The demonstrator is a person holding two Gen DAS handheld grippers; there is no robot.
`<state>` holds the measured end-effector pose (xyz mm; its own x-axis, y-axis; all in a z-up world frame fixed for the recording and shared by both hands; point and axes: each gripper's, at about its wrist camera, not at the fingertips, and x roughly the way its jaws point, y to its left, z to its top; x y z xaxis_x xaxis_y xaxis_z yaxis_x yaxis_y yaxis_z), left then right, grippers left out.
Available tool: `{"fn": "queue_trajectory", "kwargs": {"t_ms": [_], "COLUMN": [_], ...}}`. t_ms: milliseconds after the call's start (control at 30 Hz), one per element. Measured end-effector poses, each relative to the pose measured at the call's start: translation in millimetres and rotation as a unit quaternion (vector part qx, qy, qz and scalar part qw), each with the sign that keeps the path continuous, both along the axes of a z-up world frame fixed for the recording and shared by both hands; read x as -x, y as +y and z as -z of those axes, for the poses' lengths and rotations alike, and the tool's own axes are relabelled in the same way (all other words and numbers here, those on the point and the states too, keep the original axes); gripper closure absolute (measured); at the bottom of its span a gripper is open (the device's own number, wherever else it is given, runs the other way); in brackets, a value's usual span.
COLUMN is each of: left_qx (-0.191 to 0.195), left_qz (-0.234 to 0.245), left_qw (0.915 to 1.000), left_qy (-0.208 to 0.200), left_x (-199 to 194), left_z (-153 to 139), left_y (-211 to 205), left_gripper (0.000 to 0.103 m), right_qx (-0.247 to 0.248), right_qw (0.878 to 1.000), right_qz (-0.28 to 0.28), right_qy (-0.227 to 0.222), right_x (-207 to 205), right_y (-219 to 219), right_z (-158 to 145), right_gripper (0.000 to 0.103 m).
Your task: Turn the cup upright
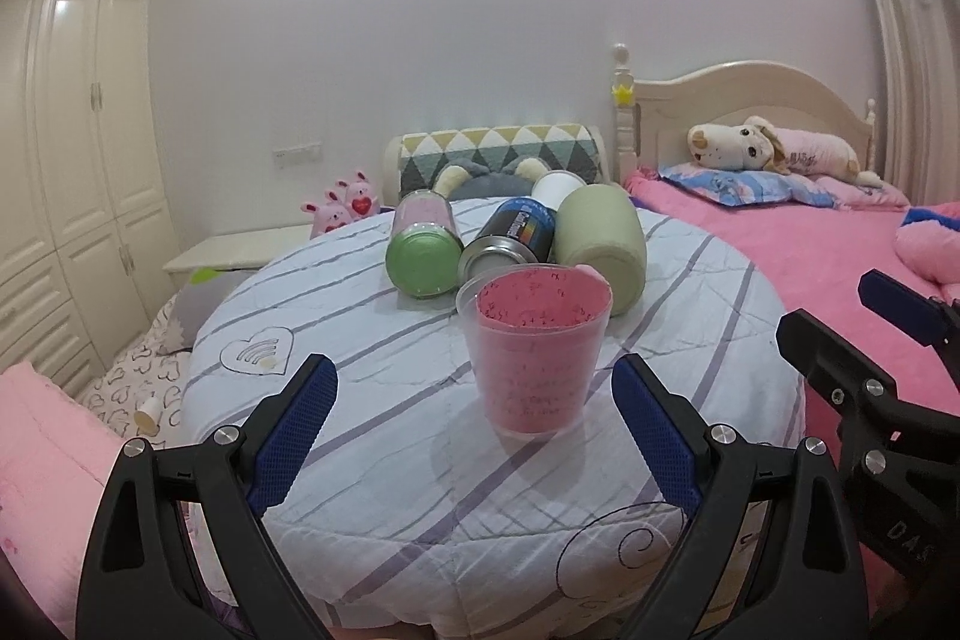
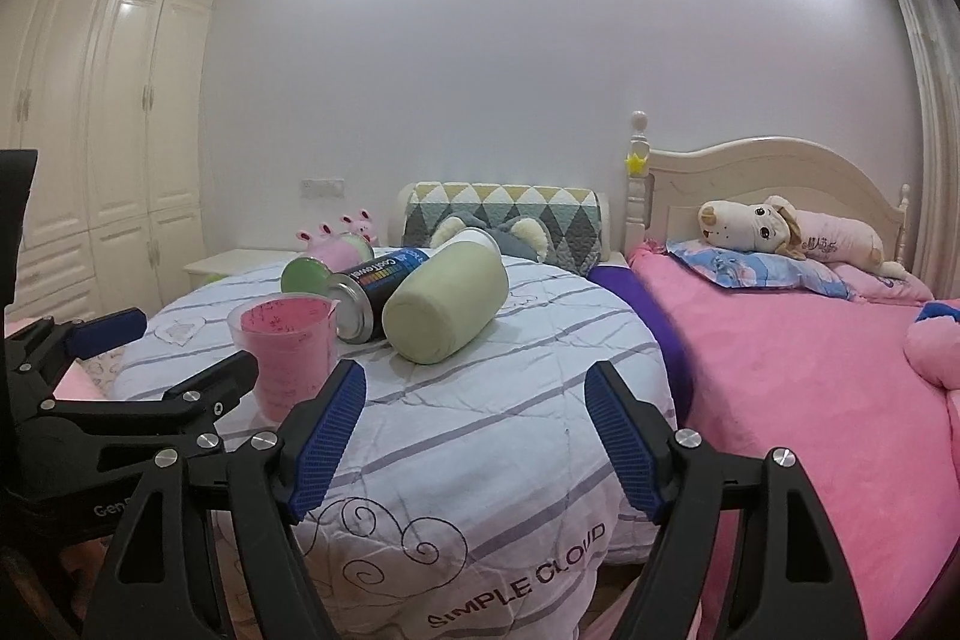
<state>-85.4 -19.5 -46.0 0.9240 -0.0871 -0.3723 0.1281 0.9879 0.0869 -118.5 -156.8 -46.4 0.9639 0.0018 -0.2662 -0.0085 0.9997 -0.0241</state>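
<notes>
My left gripper [image 1: 474, 415] is spread wide; the blue pads [image 1: 303, 418] stand either side of the cup [image 1: 534, 352] w/o touching it, the cup just ahead of and between them. The cup is clear plastic w/ a pink inside, upright, mouth up, base on the striped quilt [image 1: 372, 340]; it has a small spout at the rim. My right gripper [image 2: 474, 436] is also wide, nothing between its fingers [image 2: 327, 436]; it sits to the right of the cup, over bare quilt, near the "SIMPLE CLOUD" lettering [image 2: 522, 586]. In the right wrist view the left gripper's black finger crosses in front of the cup's lower left side. Behind the cup lie three things on their sides, close together: a green-bottomed jar [image 1: 423, 241], a dark spray can [image 1: 510, 235] and a pale green cylinder [image 1: 600, 235]; the can's base looks to be touching the cup's rim, but the angle is poor, can't be sure. Pink bed [image 2: 810, 370] on the right w/ a plush dog [image 2: 780, 232] at the pillow.
</notes>
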Motion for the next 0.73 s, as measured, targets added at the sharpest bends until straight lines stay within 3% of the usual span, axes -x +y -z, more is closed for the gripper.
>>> {"fn": "queue_trajectory", "kwargs": {"t_ms": [733], "left_qx": [0.012], "left_qz": [0.005], "left_qw": [0.9999], "left_qy": [-0.001], "left_x": [2.7], "left_z": [-7.1], "left_y": [4.3], "left_gripper": [0.009], "right_qx": [0.015], "right_qw": [1.000], "right_qz": [-0.001], "right_qy": [0.016], "right_x": [-1.8], "right_y": [-0.8], "right_z": [-0.1], "right_gripper": [0.026]}}
